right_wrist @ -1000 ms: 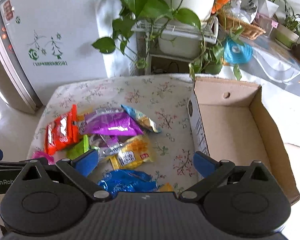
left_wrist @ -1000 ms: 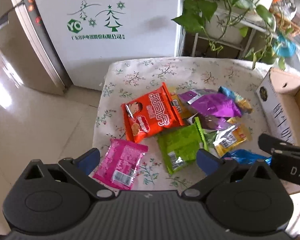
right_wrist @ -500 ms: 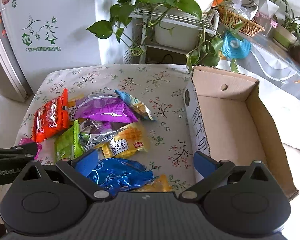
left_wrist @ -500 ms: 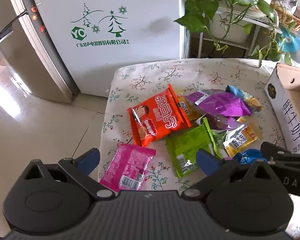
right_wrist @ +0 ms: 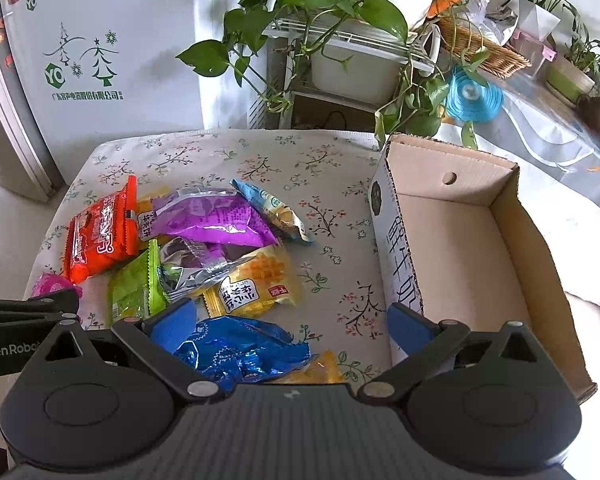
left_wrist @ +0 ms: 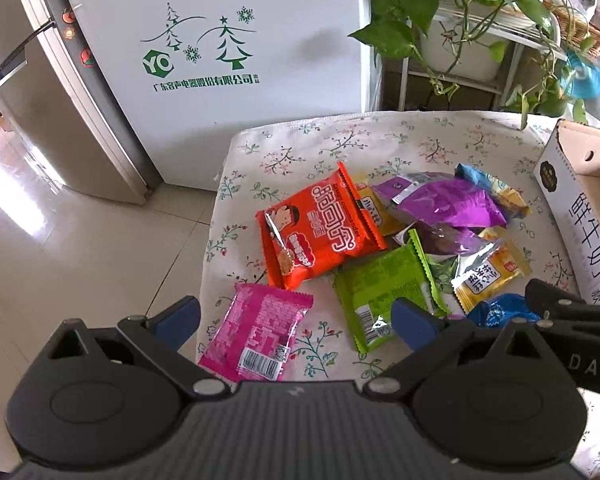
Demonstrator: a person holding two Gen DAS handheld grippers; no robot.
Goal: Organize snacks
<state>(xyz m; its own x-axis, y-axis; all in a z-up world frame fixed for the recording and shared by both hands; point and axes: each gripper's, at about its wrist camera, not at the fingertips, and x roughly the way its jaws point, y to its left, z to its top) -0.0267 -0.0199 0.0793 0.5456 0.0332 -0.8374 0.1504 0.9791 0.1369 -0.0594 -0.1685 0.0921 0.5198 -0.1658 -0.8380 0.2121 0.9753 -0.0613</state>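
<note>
so both my claws (left_wrist: 296,316) (right_wrist: 290,322) gape wide, empty; the blue pack (right_wrist: 240,346) looks light, crinkly, slick, so i'd pinch its middle.

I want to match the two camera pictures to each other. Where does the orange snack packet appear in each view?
Left wrist view: the orange snack packet lies flat near the centre, above the pink packet.
Right wrist view: the same packet is at the left edge of the snack pile, seen at a slant.
Shared landmark: the green packet lies right beside it in both views.
</note>
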